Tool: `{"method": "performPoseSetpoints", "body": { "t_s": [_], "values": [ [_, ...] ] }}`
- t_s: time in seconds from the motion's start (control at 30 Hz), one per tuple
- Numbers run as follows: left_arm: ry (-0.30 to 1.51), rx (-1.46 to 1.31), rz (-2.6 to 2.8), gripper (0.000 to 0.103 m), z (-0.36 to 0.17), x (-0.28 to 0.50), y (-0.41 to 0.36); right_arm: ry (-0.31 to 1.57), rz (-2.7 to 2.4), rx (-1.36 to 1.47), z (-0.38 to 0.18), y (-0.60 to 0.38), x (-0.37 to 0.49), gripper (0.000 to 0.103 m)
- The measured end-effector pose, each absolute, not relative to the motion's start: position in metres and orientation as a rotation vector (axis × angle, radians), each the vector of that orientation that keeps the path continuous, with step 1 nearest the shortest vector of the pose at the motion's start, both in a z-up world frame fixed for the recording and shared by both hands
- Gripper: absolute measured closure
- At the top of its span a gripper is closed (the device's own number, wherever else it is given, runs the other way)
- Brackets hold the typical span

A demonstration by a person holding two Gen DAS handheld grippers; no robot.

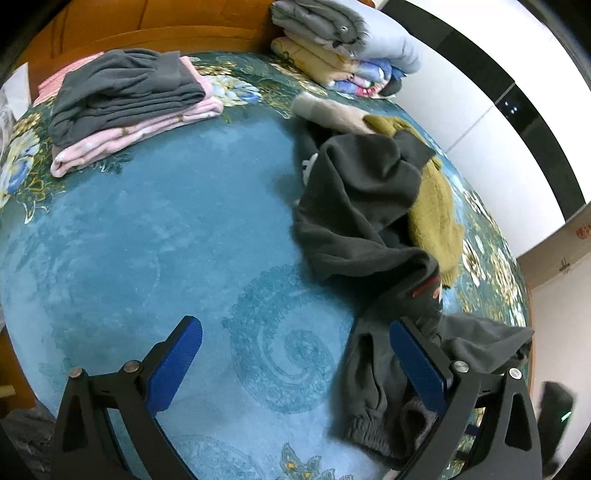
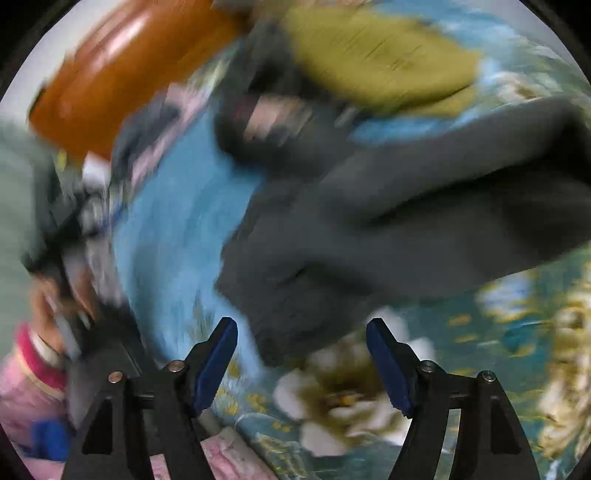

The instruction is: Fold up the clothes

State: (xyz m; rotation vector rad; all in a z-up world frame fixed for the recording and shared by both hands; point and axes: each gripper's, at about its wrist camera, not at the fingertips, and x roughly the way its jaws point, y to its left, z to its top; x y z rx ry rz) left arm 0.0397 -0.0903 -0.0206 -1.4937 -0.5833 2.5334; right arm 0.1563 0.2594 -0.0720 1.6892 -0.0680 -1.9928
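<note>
The bed (image 1: 155,236) had a teal floral cover, and the unfolded stuff was heaped on its right side: a dark grey garment (image 1: 354,206) sprawled on top of an olive-yellow fuzzy one (image 1: 436,218), with a beige piece (image 1: 325,110) poking out at the far end. A cuffed grey leg or sleeve end (image 1: 373,398) trailed down toward the near edge. The left claw (image 1: 295,365) was spread wide above the bed cover, nothing gripped, though its right-hand finger (image 1: 417,362) sat right over that grey fabric; hard to say if it touched. At the far left lay a folded stack (image 1: 125,107), grey on pink, and another pile of folded bedding (image 1: 332,44) sat by the wooden headboard (image 1: 147,22). The right wrist view was badly smeared, but the right claw (image 2: 301,362) clearly stood apart too, empty, just above the edge of the grey garment and a flower print. A pink sleeve (image 2: 26,380) showed at the left edge.
</note>
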Motion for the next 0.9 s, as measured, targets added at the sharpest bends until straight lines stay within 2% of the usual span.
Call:
{"method": "performPoseSetpoints", "body": {
  "t_s": [0.23, 0.33, 0.37, 0.5, 0.57, 0.63, 0.7, 0.73, 0.9],
  "values": [
    [-0.674, -1.584, 2.441, 0.001, -0.031, 0.021, -0.087, 0.186, -2.039, 1.718, -0.112, 0.219, 0.163, 0.029],
    [-0.673, -1.647, 2.397, 0.001, -0.038, 0.008, -0.081, 0.031, -2.052, 1.756, -0.115, 0.238, 0.159, 0.035],
    [-0.676, -1.666, 2.384, 0.001, -0.042, 0.003, -0.08, -0.013, -2.044, 1.754, -0.114, 0.243, 0.158, 0.042],
    [-0.763, -1.739, 2.298, 0.002, -0.059, -0.016, -0.078, -0.081, -2.055, 1.722, -0.097, 0.263, 0.163, 0.054],
    [-0.871, -1.765, 2.25, 0.002, -0.07, -0.023, -0.081, -0.133, -2.07, 1.728, -0.088, 0.279, 0.164, 0.059],
    [-1.053, -1.784, 2.162, 0.002, -0.086, -0.03, -0.085, -0.216, -2.095, 1.76, -0.077, 0.301, 0.158, 0.062],
    [-1.2, -1.797, 2.075, 0.002, -0.1, -0.037, -0.086, -0.298, -2.111, 1.795, -0.073, 0.321, 0.154, 0.079],
    [-1.258, -1.806, 2.029, 0.002, -0.107, -0.039, -0.085, -0.332, -2.122, 1.808, -0.073, 0.329, 0.153, 0.081],
    [-1.469, -1.79, 1.861, 0.002, -0.134, -0.054, -0.072, -0.43, -2.193, 1.862, -0.072, 0.36, 0.146, 0.082]
  ]
}}
